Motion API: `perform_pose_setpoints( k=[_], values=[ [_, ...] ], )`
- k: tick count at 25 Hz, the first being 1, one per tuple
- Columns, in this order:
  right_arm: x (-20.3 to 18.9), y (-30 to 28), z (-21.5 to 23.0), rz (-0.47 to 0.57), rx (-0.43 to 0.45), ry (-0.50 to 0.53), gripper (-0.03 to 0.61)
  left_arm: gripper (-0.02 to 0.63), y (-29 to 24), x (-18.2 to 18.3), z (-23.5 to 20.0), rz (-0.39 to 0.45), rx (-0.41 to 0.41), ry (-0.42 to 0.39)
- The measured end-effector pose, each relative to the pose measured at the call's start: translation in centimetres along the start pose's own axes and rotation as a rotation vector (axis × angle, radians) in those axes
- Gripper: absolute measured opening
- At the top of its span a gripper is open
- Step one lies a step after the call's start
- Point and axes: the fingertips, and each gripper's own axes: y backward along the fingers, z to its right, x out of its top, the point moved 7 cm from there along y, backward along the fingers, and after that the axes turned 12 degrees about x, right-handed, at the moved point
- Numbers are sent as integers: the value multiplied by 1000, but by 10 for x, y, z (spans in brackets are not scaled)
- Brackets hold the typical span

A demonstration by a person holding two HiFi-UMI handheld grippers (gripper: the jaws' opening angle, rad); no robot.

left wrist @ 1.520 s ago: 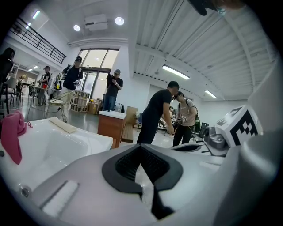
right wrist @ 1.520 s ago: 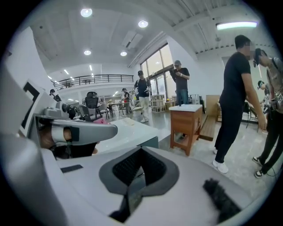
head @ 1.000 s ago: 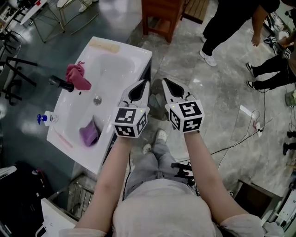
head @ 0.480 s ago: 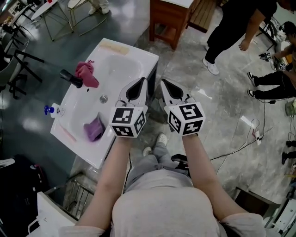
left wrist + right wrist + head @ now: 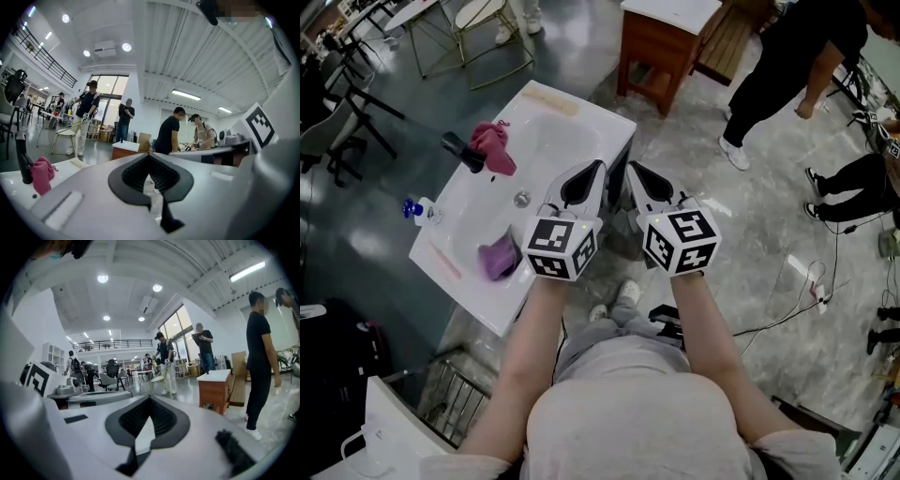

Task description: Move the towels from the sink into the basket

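A white sink [image 5: 450,272] stands to my left. A pink towel [image 5: 494,146] hangs over its far side next to the black faucet [image 5: 460,152], and a purple towel [image 5: 499,256] lies in the basin near the front rim. My left gripper [image 5: 597,167] and right gripper [image 5: 631,167] are held side by side, just right of the sink over the floor. Both are shut and hold nothing. The left gripper view has its shut jaws [image 5: 149,155] and the pink towel [image 5: 41,173] low at left. In the right gripper view the jaws [image 5: 150,398] are shut too.
A blue-capped bottle [image 5: 417,210] stands on the sink's left rim. A wire rack [image 5: 455,403] sits on the floor below the sink's near end. A wooden cabinet [image 5: 661,42] stands beyond the sink. People [image 5: 787,66] stand at right, and cables [image 5: 778,309] lie on the floor.
Both grippers have risen a little together, still shut and side by side. The head view has shifted, so the sink sits further right and higher in the picture.
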Motion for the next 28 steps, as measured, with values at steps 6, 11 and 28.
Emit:
perform_pose_setpoints(
  k=[6,11,28],
  values=[
    [4,-12,2,-12,46,30,17,6,-1,6,-9,14,58,-9],
    [9,-29,11,-17,102,49,17,6,-9,9,-19,25,113,-6],
    [14,-74,13,-42,312,76,17,6,-5,17,-55,60,316,-5]
  ],
)
